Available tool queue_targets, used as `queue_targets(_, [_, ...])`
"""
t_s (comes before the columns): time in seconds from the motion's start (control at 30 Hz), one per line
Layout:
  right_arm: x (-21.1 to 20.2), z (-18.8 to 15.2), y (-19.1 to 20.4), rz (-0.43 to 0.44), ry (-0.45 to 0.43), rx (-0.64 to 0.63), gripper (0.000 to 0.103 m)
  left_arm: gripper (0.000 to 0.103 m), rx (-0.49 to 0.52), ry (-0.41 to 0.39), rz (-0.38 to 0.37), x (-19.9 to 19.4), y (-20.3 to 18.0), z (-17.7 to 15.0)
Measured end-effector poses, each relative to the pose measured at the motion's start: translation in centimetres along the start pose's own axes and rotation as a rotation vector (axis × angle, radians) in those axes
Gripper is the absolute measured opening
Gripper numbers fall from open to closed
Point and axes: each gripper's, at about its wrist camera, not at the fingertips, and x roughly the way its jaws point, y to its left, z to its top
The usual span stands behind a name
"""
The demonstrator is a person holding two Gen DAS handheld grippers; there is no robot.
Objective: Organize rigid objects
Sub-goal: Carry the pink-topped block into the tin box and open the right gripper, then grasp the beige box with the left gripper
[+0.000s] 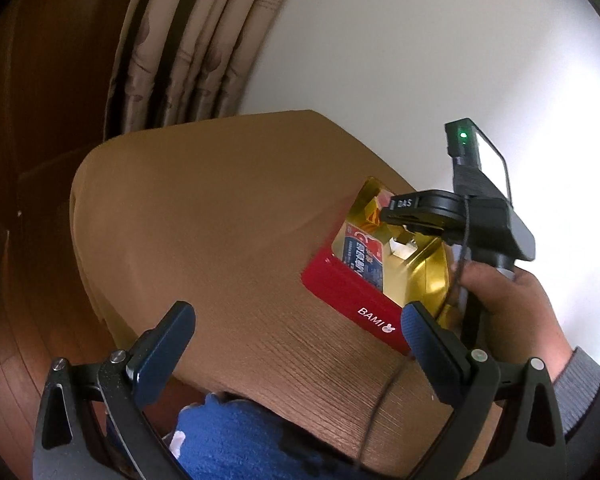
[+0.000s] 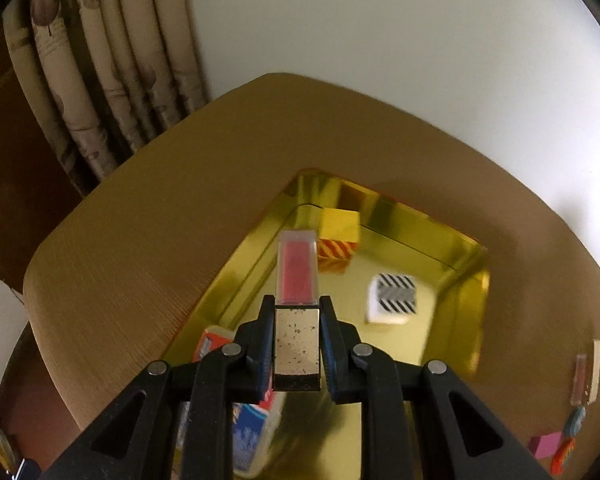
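Lipstick (image 2: pixel 297 312) sits clamped in the right tool (image 2: pixel 297 332) above the gold tin (image 2: pixel 466 276), which holds a yellow block (image 2: pixel 340 226), a striped eraser (image 2: pixel 392 298) and a blue-and-red packet (image 2: pixel 252 436). In the left view, the left tool (image 1: pixel 296 330) gapes wide, holding nothing, over the counter (image 1: pixel 204 216); the tin stands at its right edge.

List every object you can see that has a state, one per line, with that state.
left gripper: open, empty, above the table.
right gripper: shut on the lipstick, over the tin.
lipstick: capped, held pointing forward.
gold tin: open, no lid on it, holding items.
yellow block: inside the tin, near its far corner.
striped eraser: lying flat on the tin's floor.
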Motion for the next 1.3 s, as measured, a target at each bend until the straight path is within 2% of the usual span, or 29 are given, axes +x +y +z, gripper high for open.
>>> queue_targets(0.13, [1.7, 0.8, 0.1, 0.015, 0.037, 0.012, 0.02, 0.102, -0.015, 0.015, -0.004, 0.4, 0.3, 0.0])
queue_targets(0.57, [5.4, 1.9, -0.4, -0.009, 0.101, 0.05, 0.02, 0.102, -0.026, 0.025, 0.001, 0.8, 0.5, -0.1])
queue_targets(0.63, [6.0, 2.0, -0.9, 0.023, 0.12, 0.08, 0.021, 0.102, -0.025, 0.028, 0.001, 0.9, 0.5, -0.1])
queue_targets(0.7, [6.1, 1.9, -1.3, 0.052, 0.125, 0.095, 0.024, 0.102, -0.018, 0.035, 0.0, 0.9, 0.4, 0.0])
queue_targets(0.73, [6.0, 1.8, -1.4, 0.062, 0.125, 0.097, 0.029, 0.102, -0.013, 0.036, -0.001, 0.8, 0.3, 0.0])
queue_targets(0.8, [5.0, 1.7, -1.7, 0.074, 0.097, 0.098, 0.032, 0.102, -0.001, 0.026, 0.005, 0.7, 0.1, 0.0])
queue_targets(0.9, [0.8, 1.0, -3.4, 0.12, -0.001, 0.136, 0.033, 0.102, 0.018, 0.014, 0.006, 0.5, -0.3, -0.1])
queue_targets(1.0, [-5.7, -2.3, -7.3, 0.146, -0.141, 0.195, 0.046, 0.102, 0.058, -0.001, 0.002, 0.3, -1.2, -0.3])
queue_targets(1.03, [-7.1, -3.4, -8.4, 0.127, -0.169, 0.208, 0.054, 0.102, 0.083, -0.004, 0.0, 0.2, -1.7, -0.5])
queue_targets(1.07, [-8.7, -5.1, -10.0, 0.093, -0.194, 0.226, 0.058, 0.102, 0.107, -0.008, -0.004, 0.1, -2.2, -0.7])
queue_targets(1.17, [-13.0, -11.3, -15.5, -0.054, -0.229, 0.276, 0.058, 0.102, 0.219, -0.008, -0.026, 0.0, -4.7, -1.8])
queue_targets(1.23, [-15.5, -16.8, -19.8, -0.211, -0.217, 0.307, 0.059, 0.102, 0.324, -0.005, -0.045, 0.0, -7.0, -3.2])
queue_targets(1.3, [-17.4, -21.5, -24.1, -0.272, -0.198, 0.383, 0.059, 0.102, 0.419, -0.011, -0.051, 0.4, -9.2, -4.8])
